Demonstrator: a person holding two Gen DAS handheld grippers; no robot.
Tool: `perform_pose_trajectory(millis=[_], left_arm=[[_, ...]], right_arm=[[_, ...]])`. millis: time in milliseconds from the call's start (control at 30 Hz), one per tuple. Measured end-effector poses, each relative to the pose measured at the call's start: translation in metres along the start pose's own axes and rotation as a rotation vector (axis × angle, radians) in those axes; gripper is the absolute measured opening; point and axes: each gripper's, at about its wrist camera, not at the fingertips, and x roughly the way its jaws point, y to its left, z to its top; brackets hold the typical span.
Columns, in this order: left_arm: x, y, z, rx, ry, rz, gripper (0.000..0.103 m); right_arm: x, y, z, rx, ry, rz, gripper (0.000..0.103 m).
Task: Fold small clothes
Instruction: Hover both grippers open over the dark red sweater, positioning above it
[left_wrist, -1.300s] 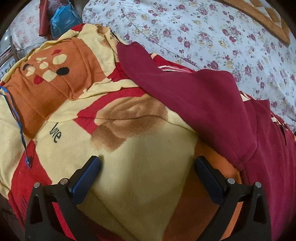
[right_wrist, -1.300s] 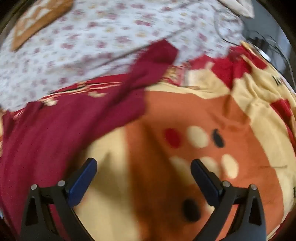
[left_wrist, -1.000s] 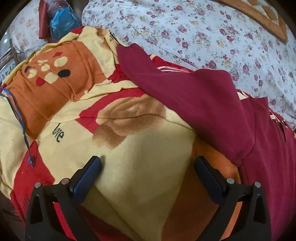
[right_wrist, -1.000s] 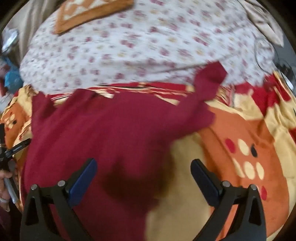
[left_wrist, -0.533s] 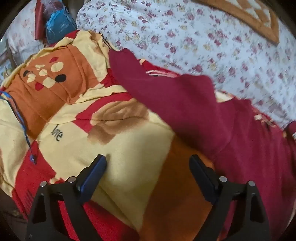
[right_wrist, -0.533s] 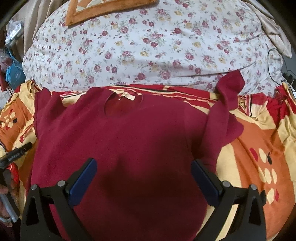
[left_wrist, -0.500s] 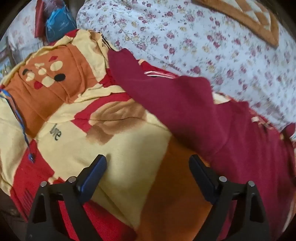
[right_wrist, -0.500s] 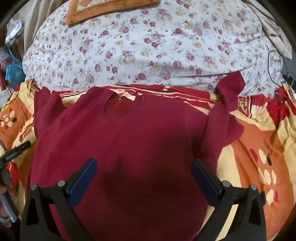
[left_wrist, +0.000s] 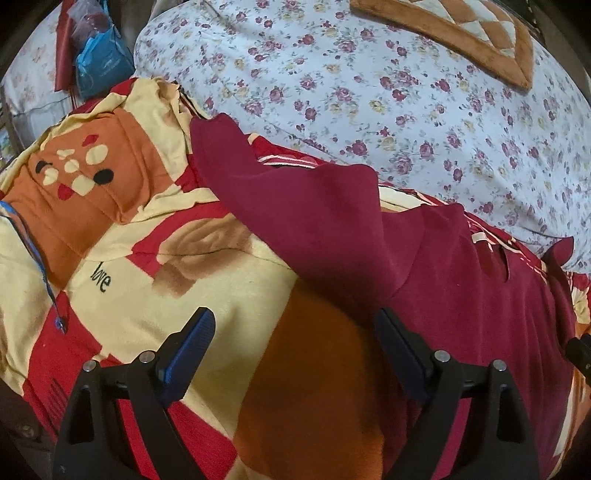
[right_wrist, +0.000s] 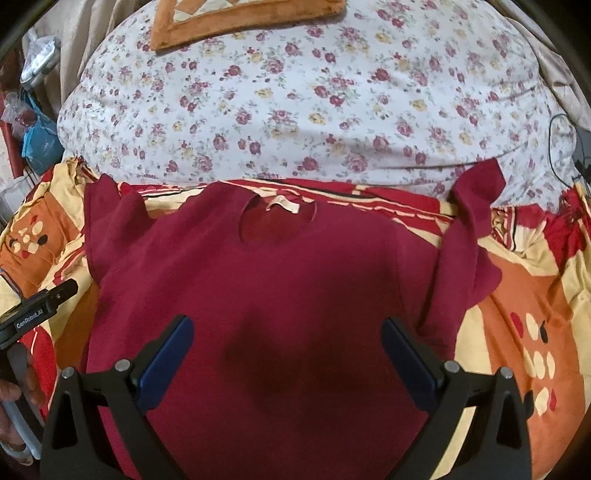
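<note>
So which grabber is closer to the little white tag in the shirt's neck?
Right, probably. The right gripper hovers over the maroon shirt, facing the tag. The left gripper sits off its side.

The maroon shirt's (right_wrist: 280, 295) hem ran off the bottom edge (behind the gripper frames); a hand (right_wrist: 14, 391) was cropped at left.

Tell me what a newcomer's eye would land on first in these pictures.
The dark red top would draw the eye first: it lies spread flat, neckline away from the camera, on a blanket of orange, yellow and red, right under the open right gripper. Its sleeve at the picture's right is crumpled back on itself. Behind it rises a white floral quilt, while the open left gripper hovers over the blanket at the top's other side.
</note>
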Motion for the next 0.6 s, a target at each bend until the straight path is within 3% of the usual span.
perform_pose_trajectory(millis=[600], left_arm=[[-0.0019, -0.0042, 0.0050, 0.041, -0.015, 0.034, 0.080]], right_arm=[[0.0093, 0.0095, -0.0061, -0.026, 0.011, 0.004, 0.103]])
